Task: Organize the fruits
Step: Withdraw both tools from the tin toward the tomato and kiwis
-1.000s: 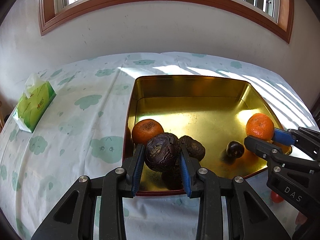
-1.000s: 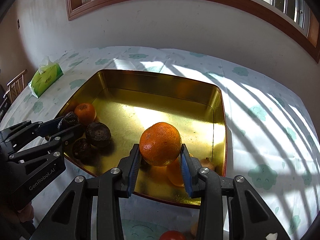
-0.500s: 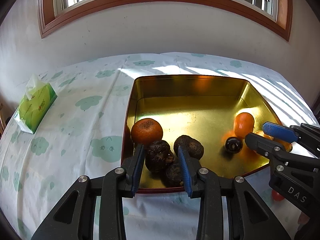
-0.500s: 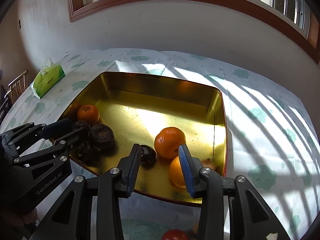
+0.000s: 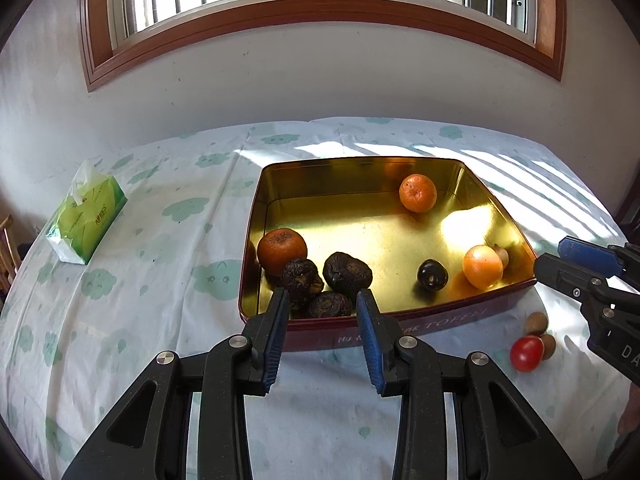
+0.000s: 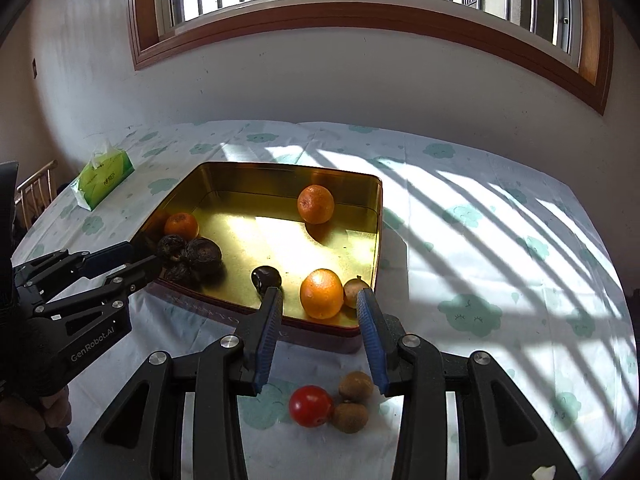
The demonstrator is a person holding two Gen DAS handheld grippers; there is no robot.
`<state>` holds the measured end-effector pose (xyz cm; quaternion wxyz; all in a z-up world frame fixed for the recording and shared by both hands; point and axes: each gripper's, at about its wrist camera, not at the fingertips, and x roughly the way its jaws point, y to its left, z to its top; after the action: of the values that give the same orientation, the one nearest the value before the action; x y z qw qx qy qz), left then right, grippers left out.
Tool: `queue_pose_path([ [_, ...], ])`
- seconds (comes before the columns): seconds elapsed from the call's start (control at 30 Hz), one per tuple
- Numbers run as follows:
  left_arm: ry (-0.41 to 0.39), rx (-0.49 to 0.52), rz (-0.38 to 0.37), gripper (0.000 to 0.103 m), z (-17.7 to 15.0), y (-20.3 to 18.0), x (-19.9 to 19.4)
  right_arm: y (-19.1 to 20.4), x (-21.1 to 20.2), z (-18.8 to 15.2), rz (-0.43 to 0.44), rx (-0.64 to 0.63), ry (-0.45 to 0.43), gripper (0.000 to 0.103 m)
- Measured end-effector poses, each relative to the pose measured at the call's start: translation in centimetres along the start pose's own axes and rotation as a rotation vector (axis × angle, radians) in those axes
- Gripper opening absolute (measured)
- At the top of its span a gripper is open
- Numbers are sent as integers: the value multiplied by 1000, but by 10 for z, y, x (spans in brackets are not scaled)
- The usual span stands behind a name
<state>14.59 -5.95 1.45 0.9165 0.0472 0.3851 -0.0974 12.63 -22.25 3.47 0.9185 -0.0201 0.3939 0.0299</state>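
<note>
Tin (image 5: 460, 312) holds the dark wrinkled fruit (image 5: 301, 276) that the left gripper (image 5: 322, 312) clamped 1 second ago; its jaws now stand apart, drawn back over the tin's near rim.

From the right wrist, the right gripper (image 6: 318, 308) is likewise parted, its orange (image 6: 315, 203) released by the tin's far wall. 1 red fruit (image 6: 311, 405) lies on cloth outside the near rim.

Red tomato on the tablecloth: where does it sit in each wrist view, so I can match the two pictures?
Left wrist view: the red tomato lies low at the right edge, outside the gold tin, just below the right claw.
Right wrist view: it lies bottom centre, on the cloth in front of the tin, touching two small brown fruits.
Shared landmark: the green tissue pack, far left in both.
</note>
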Motion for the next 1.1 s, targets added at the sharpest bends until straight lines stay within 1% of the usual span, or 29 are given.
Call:
queue_pose_path([
  [0.13, 9, -2, -2, 37, -13, -5, -10, -23, -13, -19, -41, 40, 7, 37],
  [0.23, 24, 0, -5, 37, -24, -8, -13, -39, -15, -35, -73, 62, 32, 37],
  [0.37, 45, -1, -10, 37, -37, -12, -12, -54, -14, -57, -95, 78, 69, 37],
  [0.5, 73, -3, -9, 37, -48, -16, -10, -52, -6, -73, -80, 68, 104, 37],
  [0.57, 80, -3, -9, 37, -51, -18, -9, -47, -3, -78, -53, 68, 115, 37],
  [0.87, 98, -2, -18, 37, -57, -20, -7, -26, 11, -76, 7, 53, 132, 37],
  [1.0, 103, -3, -22, 37, -57, -20, -5, -20, 22, -75, 1, 44, 142, 37],
  [1.1, 106, -4, -21, 37, -57, -20, -3, -17, 29, -68, -13, 32, 126, 36],
])
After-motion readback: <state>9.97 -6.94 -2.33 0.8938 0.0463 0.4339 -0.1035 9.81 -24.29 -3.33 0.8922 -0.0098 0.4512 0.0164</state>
